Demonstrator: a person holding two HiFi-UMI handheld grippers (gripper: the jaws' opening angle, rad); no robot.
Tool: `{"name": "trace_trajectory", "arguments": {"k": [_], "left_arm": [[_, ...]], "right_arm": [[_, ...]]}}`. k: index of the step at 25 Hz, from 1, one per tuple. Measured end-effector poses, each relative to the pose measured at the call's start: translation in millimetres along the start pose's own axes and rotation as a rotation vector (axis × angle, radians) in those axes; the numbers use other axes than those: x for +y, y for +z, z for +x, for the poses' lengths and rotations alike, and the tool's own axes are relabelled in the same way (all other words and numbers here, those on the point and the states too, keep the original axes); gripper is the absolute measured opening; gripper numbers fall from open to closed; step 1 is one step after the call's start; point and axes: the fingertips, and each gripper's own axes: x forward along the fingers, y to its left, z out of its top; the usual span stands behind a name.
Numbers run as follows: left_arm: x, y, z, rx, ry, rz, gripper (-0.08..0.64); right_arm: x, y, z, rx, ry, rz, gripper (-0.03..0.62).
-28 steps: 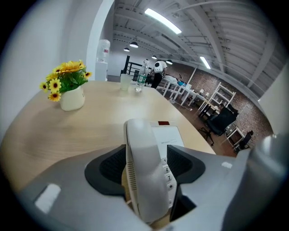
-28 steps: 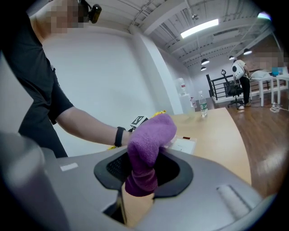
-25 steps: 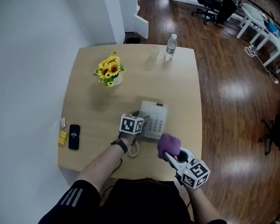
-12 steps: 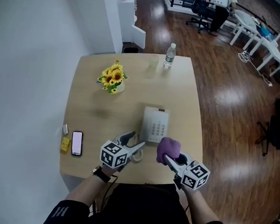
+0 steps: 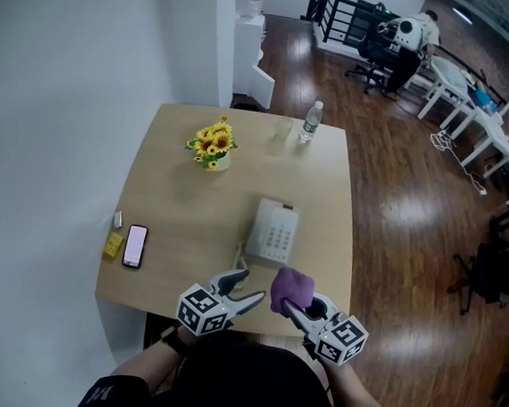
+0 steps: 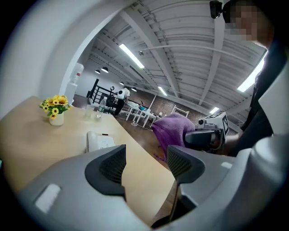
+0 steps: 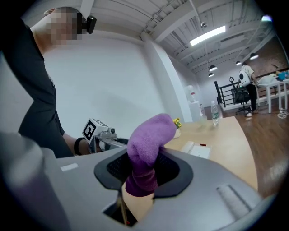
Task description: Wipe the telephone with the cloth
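Table (image 5: 173,198): light wood, rounded corners, mid-frame in the head view. White wall (image 5: 63,101) runs along its left edge; dark wood floor (image 5: 400,207) fills the right side. White desks (image 5: 481,92) and a black office chair (image 5: 370,69) sit at upper right.

On the table:
- sunflowers in a white pot (image 5: 212,145), upper left part
- water bottle (image 5: 311,121) and a clear glass (image 5: 282,129) beside it, at the top edge
- smartphone (image 5: 135,245) with a small yellow item (image 5: 113,245) just beside it, at the left edge
- telephone (image 5: 272,232), white, keypad up, right of centre, nearer the bottom edge

Both hands are low in the frame at the table's bottom edge, and both tools point up-frame toward the telephone without touching it.

Left gripper (image 5: 247,290): jaws partly apart with nothing between them; only tabletop shows in the gap. It sits below and left of the telephone. There is a dark band on that wrist (image 5: 174,340).

Right gripper (image 5: 296,311): clamped on the purple cloth (image 5: 291,287), which bulges up out of the jaws. The cloth is just below the telephone's lower right corner and clear of it. The two grippers are side by side, close but not touching.
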Motion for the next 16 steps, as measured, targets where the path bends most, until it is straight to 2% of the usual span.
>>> {"name": "trace_trajectory", "arguments": {"k": [5, 9, 16], "left_arm": [[-49.6, -3.8, 3.7, -0.049, 0.011, -0.039, 0.279], [-86.6, -12.3, -0.9, -0.062, 0.026, -0.011, 0.279], [-131.5, -35.0, -17.5, -0.091, 0.075, -0.011, 0.279]], "right_arm": [[20.8, 1.6, -46.1, -0.055, 0.042, -0.003, 0.133], [34.5, -11.6, -85.7, -0.078, 0.048, 0.008, 0.133], [47.4, -30.7, -143.9, -0.118, 0.043, 0.038, 0.133]]}}
